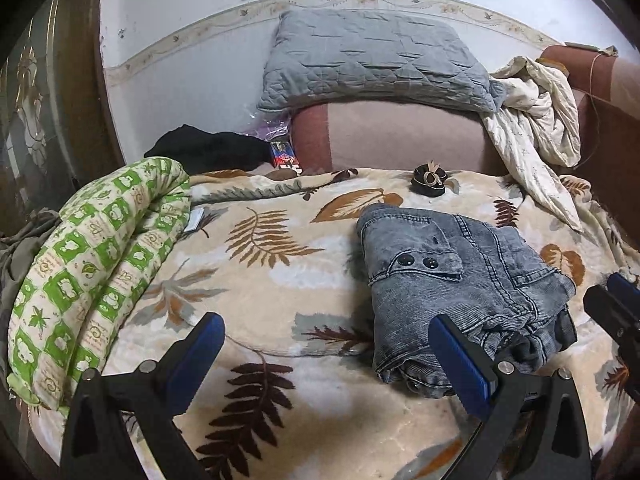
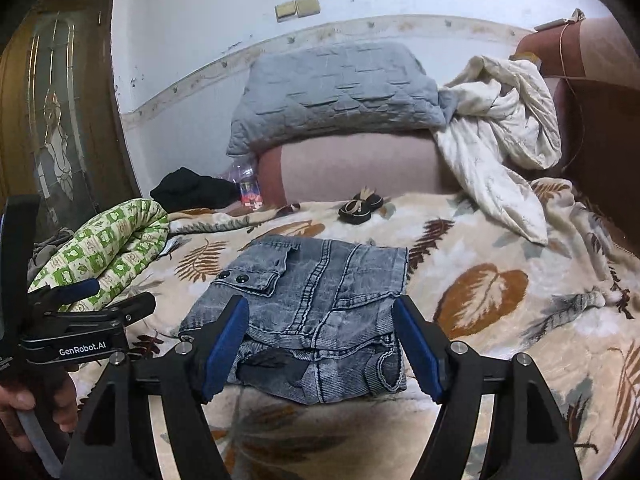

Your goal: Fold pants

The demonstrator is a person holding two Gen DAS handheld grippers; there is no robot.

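Observation:
Grey denim pants (image 1: 460,280) lie folded into a compact bundle on the leaf-patterned blanket (image 1: 256,280), button pocket facing up. My left gripper (image 1: 332,344) is open to the left of the bundle; nothing is between its fingers, and only its right finger overlaps the bundle's near corner. In the right wrist view the pants (image 2: 320,292) sit straight ahead. My right gripper (image 2: 322,340) is open over their near edge, one blue pad on either side and neither pressing the cloth. The right gripper (image 1: 612,294) shows at the right edge of the left wrist view. A person's hand (image 2: 24,412) holds the left gripper (image 2: 112,298).
A rolled green-and-white quilt (image 1: 92,264) lies along the left. A grey pillow (image 1: 372,60) and a crumpled white cloth (image 1: 532,120) rest on the pink backrest (image 1: 400,136). A black garment (image 1: 208,148) and a small black bow (image 1: 430,180) lie farther back. A door (image 2: 52,120) stands at left.

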